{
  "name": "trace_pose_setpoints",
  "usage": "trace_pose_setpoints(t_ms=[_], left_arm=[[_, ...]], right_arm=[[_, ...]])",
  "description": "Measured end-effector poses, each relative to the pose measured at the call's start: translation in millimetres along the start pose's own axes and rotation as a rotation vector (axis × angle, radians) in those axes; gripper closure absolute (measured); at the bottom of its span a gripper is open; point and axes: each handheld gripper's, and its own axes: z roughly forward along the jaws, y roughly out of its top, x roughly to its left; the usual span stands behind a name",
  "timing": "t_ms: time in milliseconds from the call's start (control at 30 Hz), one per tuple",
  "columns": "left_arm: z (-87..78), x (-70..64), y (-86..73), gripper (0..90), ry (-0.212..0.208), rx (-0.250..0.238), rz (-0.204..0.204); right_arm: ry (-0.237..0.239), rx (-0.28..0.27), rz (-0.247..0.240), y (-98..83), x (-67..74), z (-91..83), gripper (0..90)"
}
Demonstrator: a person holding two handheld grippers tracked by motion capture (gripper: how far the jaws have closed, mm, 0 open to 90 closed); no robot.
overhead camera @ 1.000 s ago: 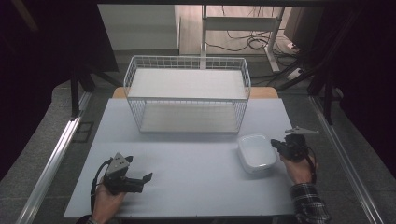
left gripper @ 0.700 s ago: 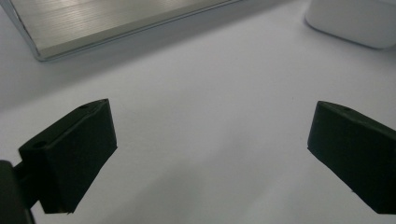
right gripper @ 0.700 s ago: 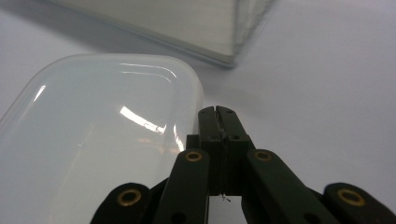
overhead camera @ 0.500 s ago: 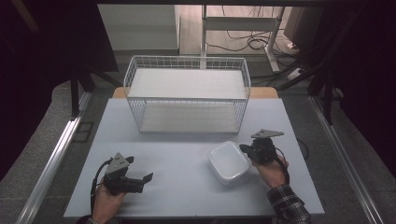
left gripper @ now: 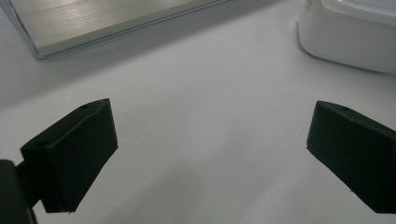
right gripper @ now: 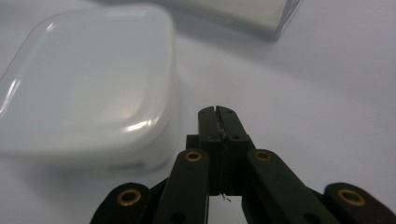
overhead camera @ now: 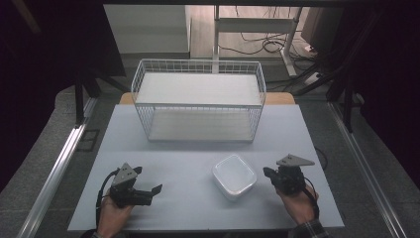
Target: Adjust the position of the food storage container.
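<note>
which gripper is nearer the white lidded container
Right. The right gripper, jaws shut, sits just beside the white lidded container on its right, with a small gap. The left gripper, jaws open, lies farther off to its left across bare table.

High view: the bench (overhead camera: 198, 163) is evenly lit from above; the frame's left and right edges fall into near-black. Right gripper view: glare streaks the white container (right gripper: 88, 84), and the background at top is blurred. Left gripper view: soft shadows, sharp foreground.

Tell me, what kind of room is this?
Probably a lab or workshop: a plain table ringed by dark curtains, loose cables on the floor, and a metal rail alongside.
</note>
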Motion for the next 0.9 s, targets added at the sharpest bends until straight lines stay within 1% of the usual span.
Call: trace_pose_setpoints(t_ms=[33, 67, 100, 133, 167, 233, 300, 333, 367, 467, 533, 667, 700, 733, 900], left_arm=[[0.0, 0.0, 0.0, 1.4, 0.000, 0.000, 0.000], [0.0, -0.2, 0.1, 1.4, 0.000, -0.001, 0.001], [0.0, -0.4, 0.2, 1.4, 0.001, -0.001, 0.002], [0.2, -0.5, 0.4, 1.4, 0.001, -0.001, 0.004], [0.4, -0.8, 0.4, 1.4, 0.001, 0.000, 0.004], [0.6, -1.2, 0.4, 1.4, 0.003, 0.003, 0.008], [0.6, -1.2, 0.4, 1.4, 0.003, 0.003, 0.009], [0.7, -1.1, 0.4, 1.4, 0.006, 0.003, 0.011], [0.7, -1.2, 0.4, 1.4, 0.008, 0.003, 0.013], [0.8, -1.6, 0.3, 1.4, 0.015, 0.004, 0.023], [1.0, -1.8, 0.3, 1.4, 0.018, 0.005, 0.028], [1.5, -1.7, 0.1, 1.4, 0.020, 0.008, 0.031], [1.5, -1.7, 0.1, 1.4, 0.021, 0.009, 0.031], [1.6, -1.8, 0.1, 1.4, 0.021, 0.010, 0.032], [2.8, -2.1, 0.1, 1.4, 0.020, 0.018, 0.033]], right_arm=[[0.000, 0.000, 0.000, 0.0, 0.0, 0.0, 89.0], [0.012, 0.008, 0.010, -5.1, 1.9, -2.5, 89.0], [0.047, 0.021, 0.030, -13.3, 6.2, -5.7, 89.0], [0.047, 0.021, 0.030, -13.3, 6.2, -5.7, 89.0], [0.061, 0.033, 0.029, -17.7, 10.6, -6.5, 89.1], [0.086, 0.046, 0.038, -21.3, 13.8, -5.4, 89.0], [0.094, 0.055, 0.034, -23.2, 15.9, -4.3, 89.0], [0.111, 0.079, 0.031, -25.7, 20.9, 0.5, 89.0], [0.114, 0.081, 0.028, -25.7, 21.6, 1.6, 89.0], [0.129, 0.089, 0.017, -21.6, 25.5, 8.3, 89.0], [0.131, 0.091, 0.012, -17.9, 26.3, 13.1, 89.1], [0.122, 0.098, 0.019, -10.9, 21.9, 23.7, 89.1], [0.119, 0.098, 0.014, -8.7, 19.9, 26.6, 89.1], [0.119, 0.093, 0.014, -6.3, 18.1, 30.0, 89.1], [0.107, 0.097, 0.018, 8.6, 10.9, 47.4, 89.1]])
